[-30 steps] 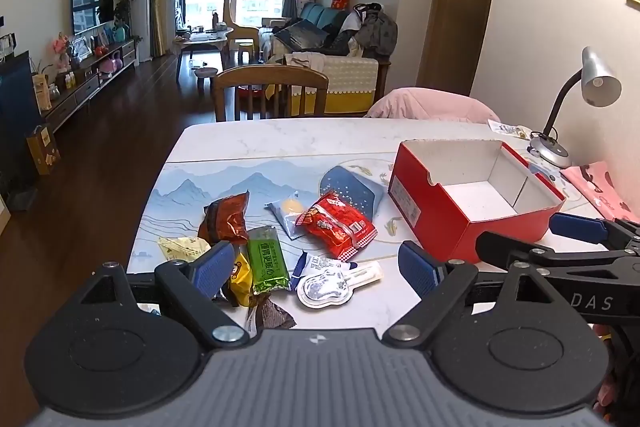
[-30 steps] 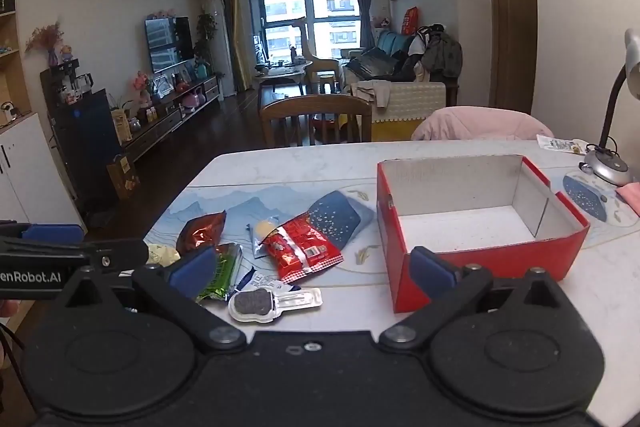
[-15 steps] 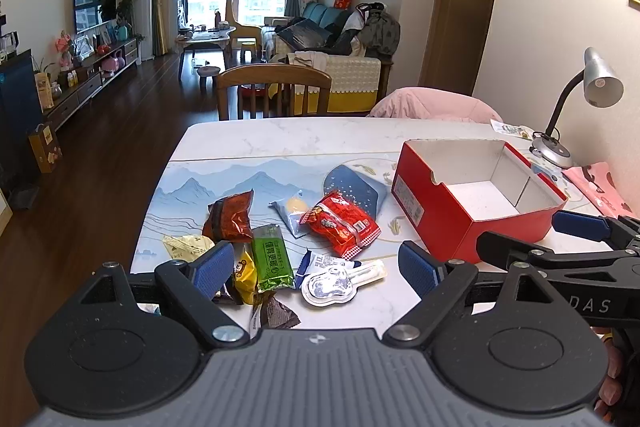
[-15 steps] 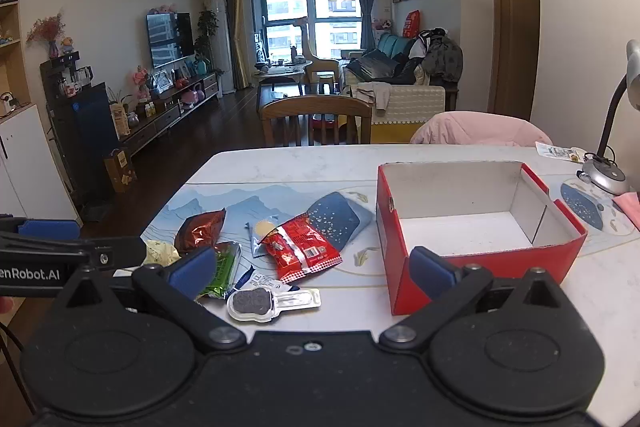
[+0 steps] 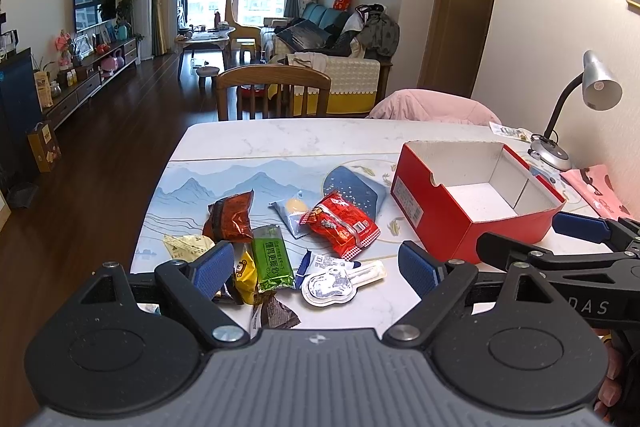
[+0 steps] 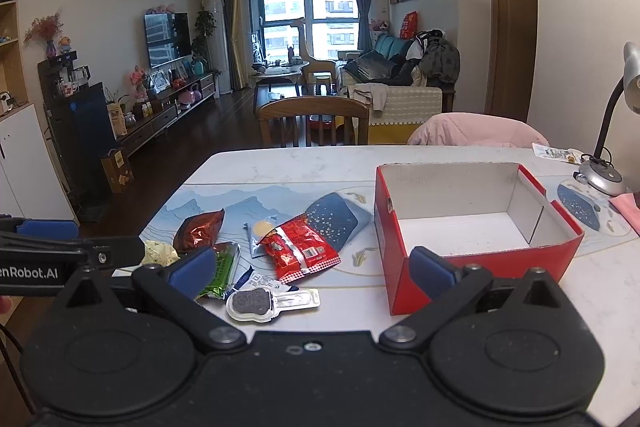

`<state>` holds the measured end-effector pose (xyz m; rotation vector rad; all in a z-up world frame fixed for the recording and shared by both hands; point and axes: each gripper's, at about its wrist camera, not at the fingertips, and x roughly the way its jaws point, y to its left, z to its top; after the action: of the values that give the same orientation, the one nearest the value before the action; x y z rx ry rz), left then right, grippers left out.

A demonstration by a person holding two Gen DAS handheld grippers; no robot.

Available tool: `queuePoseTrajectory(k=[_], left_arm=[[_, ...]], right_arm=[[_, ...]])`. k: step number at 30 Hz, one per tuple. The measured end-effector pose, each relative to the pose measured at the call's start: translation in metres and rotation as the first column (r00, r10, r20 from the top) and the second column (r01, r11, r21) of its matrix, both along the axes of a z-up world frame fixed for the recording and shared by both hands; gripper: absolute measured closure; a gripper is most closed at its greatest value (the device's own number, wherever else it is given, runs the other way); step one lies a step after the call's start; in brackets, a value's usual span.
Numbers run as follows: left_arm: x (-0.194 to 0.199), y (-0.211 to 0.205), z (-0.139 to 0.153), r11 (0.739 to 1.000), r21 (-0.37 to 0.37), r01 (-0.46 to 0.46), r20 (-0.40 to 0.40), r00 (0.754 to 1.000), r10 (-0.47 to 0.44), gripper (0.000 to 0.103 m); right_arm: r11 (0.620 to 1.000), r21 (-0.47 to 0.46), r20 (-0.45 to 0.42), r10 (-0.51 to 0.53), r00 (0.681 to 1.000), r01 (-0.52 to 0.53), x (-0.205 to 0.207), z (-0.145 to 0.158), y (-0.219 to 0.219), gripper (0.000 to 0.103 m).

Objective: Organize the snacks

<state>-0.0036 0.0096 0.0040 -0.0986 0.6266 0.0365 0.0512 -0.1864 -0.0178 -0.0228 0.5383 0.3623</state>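
1. My left gripper (image 5: 316, 269) hangs above the near edge of the surface (image 5: 280, 139) with its jaws spread wide and nothing between them.
2. My right gripper (image 6: 312, 269) is likewise spread and empty, and it sits just to the right of the left one.
3. The snacks lie loose in a cluster straight ahead of my left gripper: a green bar (image 5: 272, 261), a red packet (image 5: 340, 223) beyond it, a brown foil packet (image 5: 230, 217) ahead and to the left, and a clear blister pack (image 5: 340, 279) nearest, between the fingers.
4. The red box (image 5: 472, 203) stands ahead and to the right of my left gripper and just beyond my right gripper's right-hand finger. It is open on top and empty inside.
5. I judge the sorting has not begun: every snack I can see is on the surface and none is in the box.
6. I hold both grippers wide and back from the pile, likely so either one can drop over a packet.
7. The box sits beside the pile, which should keep each carry short.
8. The flat, crinkly packets may slide when pinched, so I would come down squarely.
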Motion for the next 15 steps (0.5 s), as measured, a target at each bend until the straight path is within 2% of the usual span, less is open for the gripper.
queuePoseTrajectory(k=[15], left_arm=[[-0.0024,-0.0010,0.0065,1.000,0.005,0.000,0.011,1.000,0.000,0.013]], right_arm=[[1.000,-0.006,0.015,-0.011,1.000,0.011,-0.0013,0.0010,-0.0011,0.000]])
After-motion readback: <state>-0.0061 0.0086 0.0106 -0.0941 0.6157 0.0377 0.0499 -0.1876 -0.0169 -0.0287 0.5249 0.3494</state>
